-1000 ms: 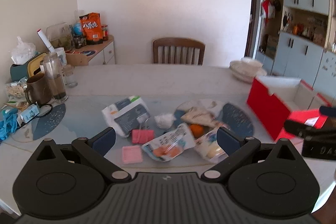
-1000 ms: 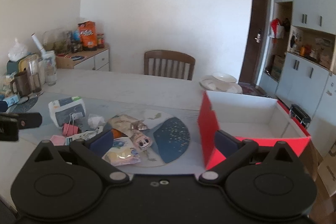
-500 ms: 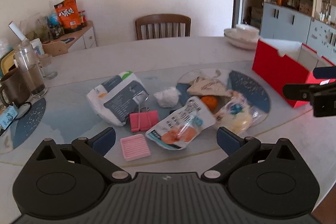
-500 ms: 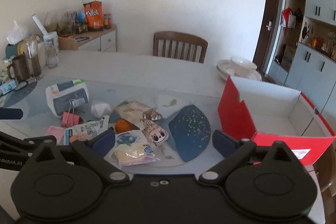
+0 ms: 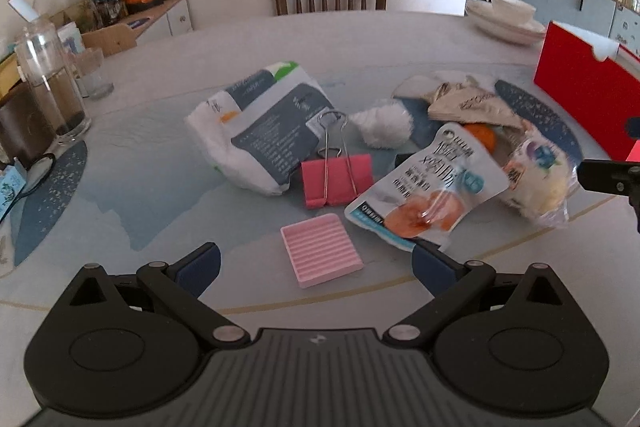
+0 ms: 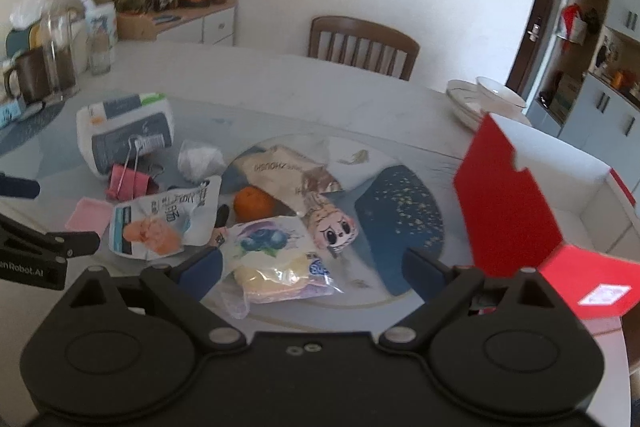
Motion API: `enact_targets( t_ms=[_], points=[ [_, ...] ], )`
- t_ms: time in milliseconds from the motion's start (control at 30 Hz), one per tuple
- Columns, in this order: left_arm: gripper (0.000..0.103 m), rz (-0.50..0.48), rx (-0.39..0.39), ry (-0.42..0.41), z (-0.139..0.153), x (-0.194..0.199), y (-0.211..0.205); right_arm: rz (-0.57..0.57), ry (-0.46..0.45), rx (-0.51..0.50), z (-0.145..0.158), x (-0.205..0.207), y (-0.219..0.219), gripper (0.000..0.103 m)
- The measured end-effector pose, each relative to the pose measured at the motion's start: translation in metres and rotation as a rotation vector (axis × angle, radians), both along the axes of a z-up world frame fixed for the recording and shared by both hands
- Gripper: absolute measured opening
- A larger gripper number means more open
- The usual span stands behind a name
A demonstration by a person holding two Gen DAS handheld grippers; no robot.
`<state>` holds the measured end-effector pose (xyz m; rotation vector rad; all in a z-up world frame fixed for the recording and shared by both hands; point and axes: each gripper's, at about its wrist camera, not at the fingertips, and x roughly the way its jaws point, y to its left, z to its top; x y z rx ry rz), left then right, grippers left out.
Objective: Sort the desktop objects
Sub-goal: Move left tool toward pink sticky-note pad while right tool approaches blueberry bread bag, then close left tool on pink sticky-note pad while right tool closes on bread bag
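Both wrist cameras look forward and down along their claws at the desk (image 5: 280,39) from its near edge, the left one from farther left; both share the central clutter, far chair (image 6: 362,47) and red box (image 6: 516,195).

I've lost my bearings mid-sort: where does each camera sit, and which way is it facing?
Left wrist: on the left gripper, angled down at the pink pad and binder clip; its open fingers show, the right gripper at the right edge.
Right wrist: on the right gripper, angled down at the bagged bread, beside the red box; open fingers show.
Shared: orange, snack pouch, chair.
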<state>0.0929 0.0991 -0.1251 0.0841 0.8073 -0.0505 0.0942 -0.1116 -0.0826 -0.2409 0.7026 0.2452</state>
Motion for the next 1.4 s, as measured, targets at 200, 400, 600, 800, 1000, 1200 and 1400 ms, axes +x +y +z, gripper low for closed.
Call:
enact_targets(
  t_ms=[200, 400, 600, 800, 1000, 1200, 1400],
  points=[
    [0.098, -0.024, 0.006, 0.030, -0.011, 0.013, 0.005, 0.009, 0.046, -0.050, -0.017, 0.014, 0.011, 0.096],
    [0.092, -0.057, 0.000, 0.050, -0.017, 0.020, 0.007, 0.018, 0.064, -0.077, -0.028, 0.022, 0.021, 0.096],
    [0.087, -0.068, -0.041, 0.060, -0.018, 0.021, 0.012, 0.043, 0.069, -0.088, -0.033, 0.030, 0.030, 0.095],
    [0.072, -0.111, -0.037, 0.049, -0.017, 0.022, 0.010, 0.043, 0.101, -0.065, -0.033, 0.038, 0.033, 0.092],
    [0.054, -0.148, -0.038, 0.041, -0.015, 0.020, 0.006, 0.016, 0.140, -0.024, -0.034, 0.039, 0.031, 0.087],
    [0.045, -0.162, -0.043, 0.035, -0.014, 0.019, 0.006, -0.006, 0.155, 0.004, -0.031, 0.038, 0.031, 0.074],
    [0.043, -0.170, -0.064, 0.036, -0.014, 0.020, 0.010, -0.029, 0.160, 0.036, -0.026, 0.037, 0.028, 0.063]
  ],
)
